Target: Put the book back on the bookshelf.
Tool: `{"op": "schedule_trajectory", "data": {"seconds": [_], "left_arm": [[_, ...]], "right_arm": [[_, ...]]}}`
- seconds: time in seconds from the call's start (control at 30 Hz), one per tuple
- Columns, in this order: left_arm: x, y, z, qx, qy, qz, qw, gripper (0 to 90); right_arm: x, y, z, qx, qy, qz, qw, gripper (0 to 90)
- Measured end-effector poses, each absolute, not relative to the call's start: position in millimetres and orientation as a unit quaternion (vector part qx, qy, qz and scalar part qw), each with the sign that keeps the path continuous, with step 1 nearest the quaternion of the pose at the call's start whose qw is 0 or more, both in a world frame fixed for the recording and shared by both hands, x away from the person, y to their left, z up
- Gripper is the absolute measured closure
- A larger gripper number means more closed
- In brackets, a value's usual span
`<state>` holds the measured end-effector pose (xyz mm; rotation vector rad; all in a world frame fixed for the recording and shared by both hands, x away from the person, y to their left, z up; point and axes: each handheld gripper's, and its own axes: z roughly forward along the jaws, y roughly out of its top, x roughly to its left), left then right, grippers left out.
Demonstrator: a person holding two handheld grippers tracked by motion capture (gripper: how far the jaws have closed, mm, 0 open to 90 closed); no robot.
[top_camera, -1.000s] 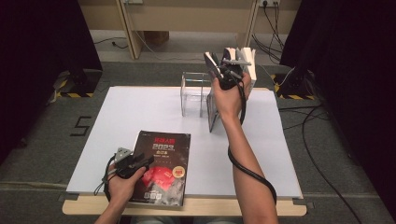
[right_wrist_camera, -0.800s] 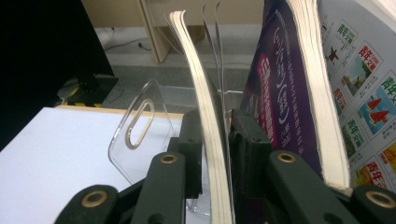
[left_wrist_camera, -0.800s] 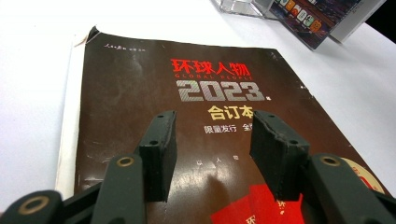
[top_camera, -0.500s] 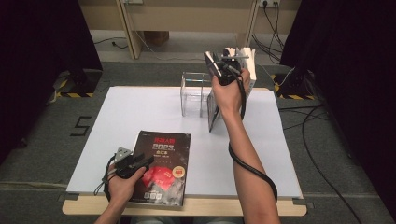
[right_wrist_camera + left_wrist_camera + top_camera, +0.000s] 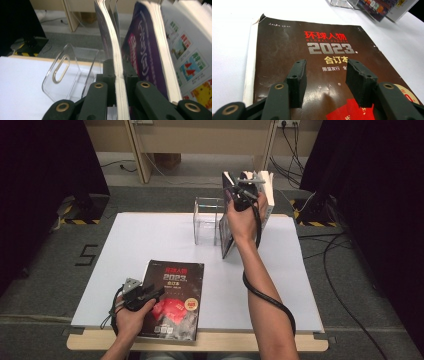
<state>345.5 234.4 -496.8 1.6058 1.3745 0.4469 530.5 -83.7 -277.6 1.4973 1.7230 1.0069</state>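
A dark book point(image 5: 175, 297) titled 2023 lies flat near the table's front edge. My left gripper point(image 5: 155, 291) rests over its left part. In the left gripper view the left gripper point(image 5: 325, 68) is open just above the book's cover point(image 5: 287, 42), with nothing pinched. At the back a thin magazine point(image 5: 227, 237) stands on its edge beside a clear acrylic rack point(image 5: 207, 217). My right gripper point(image 5: 235, 194) grips it near the top. Its jaws have just been closing and the right gripper point(image 5: 119, 66) now clamps the magazine's page edge point(image 5: 117, 50).
Just right of the held magazine stand a purple-covered book point(image 5: 143, 52) and a white one with colour pictures point(image 5: 190, 52). The rack's clear divider point(image 5: 61, 72) is to its left. The white table top point(image 5: 150, 240) has free room in the middle.
The right hand has shifted only slightly at the top of the standing magazine. The left hand and the dark book have not moved.
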Motion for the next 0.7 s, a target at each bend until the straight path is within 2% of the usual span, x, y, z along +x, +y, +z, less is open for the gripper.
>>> {"op": "schedule_trajectory", "data": {"seconds": [0.37, 0.7], "left_arm": [[345.4, 235.0, -496.4, 0.654, 0.560, 0.182, 0.474, 50.3], [345.3, 235.1, -496.3, 0.655, 0.559, 0.183, 0.474, 50.3]], "right_arm": [[543.9, -70.3, -284.2, 0.561, 0.647, 0.380, 0.351, 84.7], [546.8, -69.1, -289.3, 0.563, 0.650, 0.373, 0.348, 84.2]]}}
